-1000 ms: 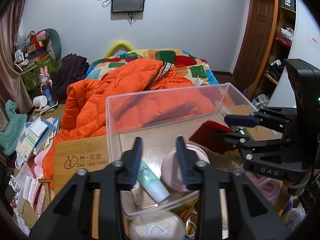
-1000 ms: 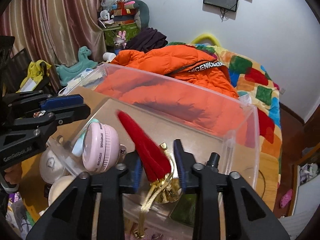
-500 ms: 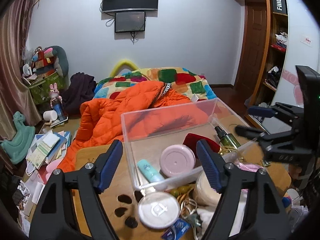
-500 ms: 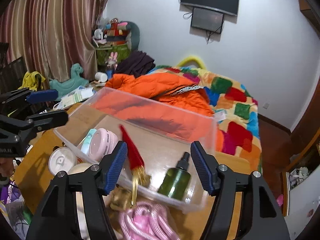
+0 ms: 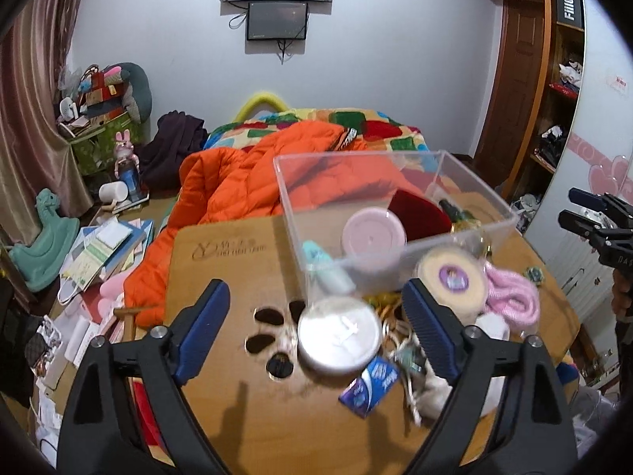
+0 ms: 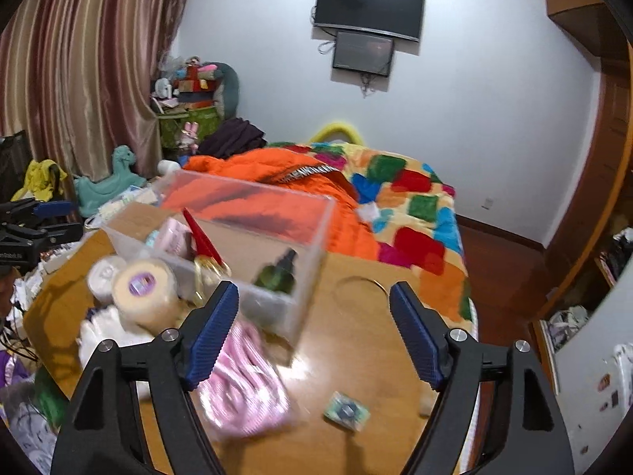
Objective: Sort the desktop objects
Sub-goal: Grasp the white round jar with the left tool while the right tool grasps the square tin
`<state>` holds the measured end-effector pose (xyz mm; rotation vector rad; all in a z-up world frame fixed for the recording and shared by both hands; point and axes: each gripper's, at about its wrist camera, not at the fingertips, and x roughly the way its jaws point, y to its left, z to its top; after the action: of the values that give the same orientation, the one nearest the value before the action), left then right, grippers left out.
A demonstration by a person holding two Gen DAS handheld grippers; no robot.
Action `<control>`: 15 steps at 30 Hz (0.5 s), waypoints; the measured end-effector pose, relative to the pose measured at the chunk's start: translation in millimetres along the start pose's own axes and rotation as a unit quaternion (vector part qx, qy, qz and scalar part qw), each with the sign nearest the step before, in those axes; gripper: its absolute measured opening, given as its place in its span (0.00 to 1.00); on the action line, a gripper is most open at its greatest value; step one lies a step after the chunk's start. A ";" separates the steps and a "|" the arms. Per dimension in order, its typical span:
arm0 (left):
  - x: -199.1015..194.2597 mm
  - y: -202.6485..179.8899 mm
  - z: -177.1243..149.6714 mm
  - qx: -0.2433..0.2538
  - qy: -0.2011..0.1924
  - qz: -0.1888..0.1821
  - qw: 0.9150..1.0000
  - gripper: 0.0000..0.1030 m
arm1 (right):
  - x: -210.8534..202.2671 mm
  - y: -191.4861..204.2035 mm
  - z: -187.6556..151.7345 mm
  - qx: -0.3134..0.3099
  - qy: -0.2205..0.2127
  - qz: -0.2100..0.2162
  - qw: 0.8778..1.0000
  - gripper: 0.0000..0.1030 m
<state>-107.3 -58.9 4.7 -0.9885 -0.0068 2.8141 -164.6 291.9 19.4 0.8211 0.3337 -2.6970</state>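
1. Both our grippers have drawn back from the clear rectangular plastic bin (image 5: 470, 192); their jaws have just been opening and now stand wide, with nothing between them.
2. Our left gripper (image 5: 316, 326) hovers over the round white lidded jar (image 5: 339, 339) on the wooden table (image 5: 221, 253).
3. Our right gripper (image 6: 314, 326) hangs beside the pink striped cloth bundle (image 6: 243, 390), clear of the bin holding the dark green spray bottle (image 6: 277, 273).

One clear rectangular plastic bin (image 5: 395, 213) at 12 o'clock contains four items: one pink round case (image 5: 374, 233), one red cloth pouch (image 5: 419, 213), one dark green spray bottle (image 6: 277, 273), one mint tube (image 5: 324, 265).
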 end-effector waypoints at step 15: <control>29.7 -10.5 -36.4 -0.006 0.050 -0.009 0.999 0.89 | 32.3 -33.2 -76.6 0.083 0.093 -0.033 0.992 0.74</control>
<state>-106.0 -45.8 -41.6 -1.1256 -0.0214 2.7480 -163.3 339.1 -56.7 1.1325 0.1805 -2.7429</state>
